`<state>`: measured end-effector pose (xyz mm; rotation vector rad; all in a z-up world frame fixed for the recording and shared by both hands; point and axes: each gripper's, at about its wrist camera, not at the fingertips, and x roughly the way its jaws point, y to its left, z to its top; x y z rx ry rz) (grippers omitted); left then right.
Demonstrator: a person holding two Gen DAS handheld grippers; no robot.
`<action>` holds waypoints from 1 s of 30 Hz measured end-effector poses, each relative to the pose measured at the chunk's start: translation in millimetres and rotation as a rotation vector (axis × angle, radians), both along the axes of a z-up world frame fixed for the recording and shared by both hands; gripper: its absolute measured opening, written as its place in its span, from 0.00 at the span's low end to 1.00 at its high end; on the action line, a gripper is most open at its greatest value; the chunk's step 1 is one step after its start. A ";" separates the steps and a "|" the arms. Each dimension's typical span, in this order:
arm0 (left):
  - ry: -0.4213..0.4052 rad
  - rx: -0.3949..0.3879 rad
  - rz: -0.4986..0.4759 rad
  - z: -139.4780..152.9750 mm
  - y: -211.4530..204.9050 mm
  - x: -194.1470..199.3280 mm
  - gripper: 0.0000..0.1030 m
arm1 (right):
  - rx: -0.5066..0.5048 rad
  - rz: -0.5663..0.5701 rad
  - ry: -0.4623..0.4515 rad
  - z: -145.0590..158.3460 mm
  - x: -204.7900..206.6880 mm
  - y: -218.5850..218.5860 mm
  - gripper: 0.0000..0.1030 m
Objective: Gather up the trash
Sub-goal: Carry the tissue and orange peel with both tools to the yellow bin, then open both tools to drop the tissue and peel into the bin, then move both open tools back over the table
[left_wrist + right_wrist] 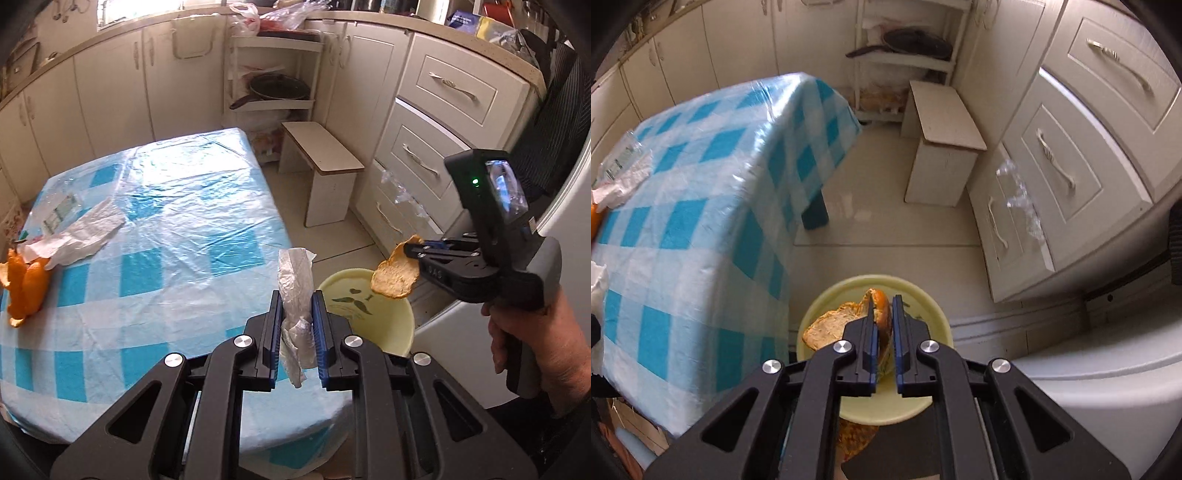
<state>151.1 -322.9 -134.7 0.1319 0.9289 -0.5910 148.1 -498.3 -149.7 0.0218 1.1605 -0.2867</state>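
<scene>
My left gripper (297,295) is shut on a crumpled white tissue (293,273), held over the table's near right corner. To its right, a hand holds my right gripper (408,251) above a pale yellow bin (384,328) on the floor. A piece of orange peel (395,277) hangs from its tips. In the right wrist view the peel (831,328) sits between the narrow jaws of the right gripper (884,299), directly over the bin (923,306). More orange peels (26,284), a white napkin (81,232) and a clear wrapper (59,210) lie on the blue checked table (177,229).
A low white stool (321,155) stands on the floor beyond the bin. Cream drawers (443,122) run along the right. A corner shelf with a pan (277,88) is at the back. A white appliance (1108,369) sits close to the bin's right.
</scene>
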 end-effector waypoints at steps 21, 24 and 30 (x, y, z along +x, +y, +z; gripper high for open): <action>0.171 0.114 -0.095 -93.8 -145.9 13.4 0.55 | 0.287 -0.238 -0.628 120.1 -29.9 -53.8 0.71; 0.160 0.127 -0.103 -95.6 -152.9 15.2 0.67 | 0.298 -0.239 -0.643 123.2 -26.5 -56.4 0.72; 0.154 0.134 -0.094 -90.5 -149.0 14.5 0.74 | 0.314 -0.227 -0.652 128.4 -24.1 -51.8 0.72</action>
